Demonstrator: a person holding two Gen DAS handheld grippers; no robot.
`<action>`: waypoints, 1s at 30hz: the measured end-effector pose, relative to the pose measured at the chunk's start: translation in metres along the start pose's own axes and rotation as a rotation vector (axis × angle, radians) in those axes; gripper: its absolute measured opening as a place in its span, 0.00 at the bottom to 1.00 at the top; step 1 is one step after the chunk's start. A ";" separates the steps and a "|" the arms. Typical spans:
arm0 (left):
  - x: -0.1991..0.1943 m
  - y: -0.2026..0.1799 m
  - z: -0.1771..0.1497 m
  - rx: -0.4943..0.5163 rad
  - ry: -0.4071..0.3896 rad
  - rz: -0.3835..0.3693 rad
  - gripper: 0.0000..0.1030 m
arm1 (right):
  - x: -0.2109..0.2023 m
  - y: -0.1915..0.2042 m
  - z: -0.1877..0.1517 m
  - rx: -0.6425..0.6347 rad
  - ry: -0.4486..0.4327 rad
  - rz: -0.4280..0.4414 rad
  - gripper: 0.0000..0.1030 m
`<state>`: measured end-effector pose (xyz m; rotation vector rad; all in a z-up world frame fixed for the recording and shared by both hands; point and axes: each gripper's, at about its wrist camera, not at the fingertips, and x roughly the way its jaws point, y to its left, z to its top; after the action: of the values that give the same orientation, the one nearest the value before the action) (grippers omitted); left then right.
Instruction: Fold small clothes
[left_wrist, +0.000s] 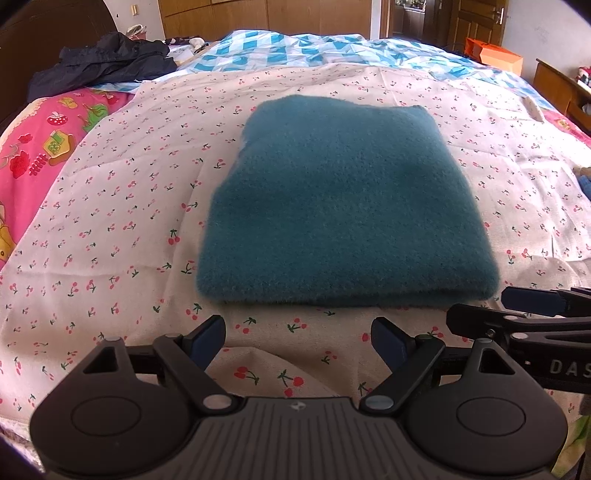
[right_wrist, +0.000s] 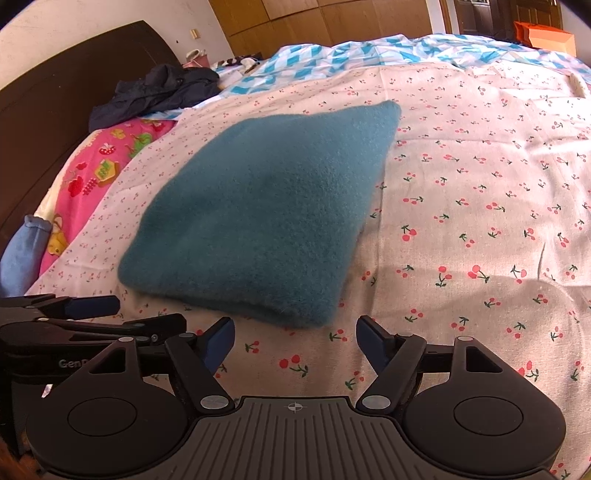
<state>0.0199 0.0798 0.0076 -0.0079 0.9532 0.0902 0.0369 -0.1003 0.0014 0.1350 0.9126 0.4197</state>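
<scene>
A teal fleece garment (left_wrist: 343, 206) lies folded into a flat rectangle on the cherry-print cloth (left_wrist: 122, 206). It also shows in the right wrist view (right_wrist: 258, 214). My left gripper (left_wrist: 299, 339) is open and empty, just short of the garment's near edge. My right gripper (right_wrist: 295, 339) is open and empty, in front of the garment's near right corner. The right gripper also shows at the right edge of the left wrist view (left_wrist: 524, 314). The left gripper also shows at the left edge of the right wrist view (right_wrist: 92, 314).
A dark jacket (left_wrist: 103, 62) lies at the far left by the dark headboard (right_wrist: 44, 110). A pink cartoon sheet (left_wrist: 40, 147) and a blue checked quilt (left_wrist: 295, 48) border the cloth. An orange box (left_wrist: 495, 55) stands at the far right. A light blue cloth (right_wrist: 22, 254) lies at the left.
</scene>
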 end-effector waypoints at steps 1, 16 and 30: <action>-0.001 0.000 0.000 0.001 -0.001 -0.002 0.88 | 0.000 0.000 0.000 -0.004 -0.002 -0.004 0.72; -0.003 0.000 -0.001 -0.011 0.002 -0.008 0.88 | 0.000 0.000 -0.001 -0.005 0.000 -0.004 0.72; -0.003 0.000 -0.001 -0.006 0.006 -0.006 0.88 | 0.000 0.000 -0.002 -0.004 0.003 -0.005 0.72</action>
<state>0.0171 0.0793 0.0095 -0.0165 0.9586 0.0870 0.0356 -0.1001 0.0004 0.1282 0.9151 0.4178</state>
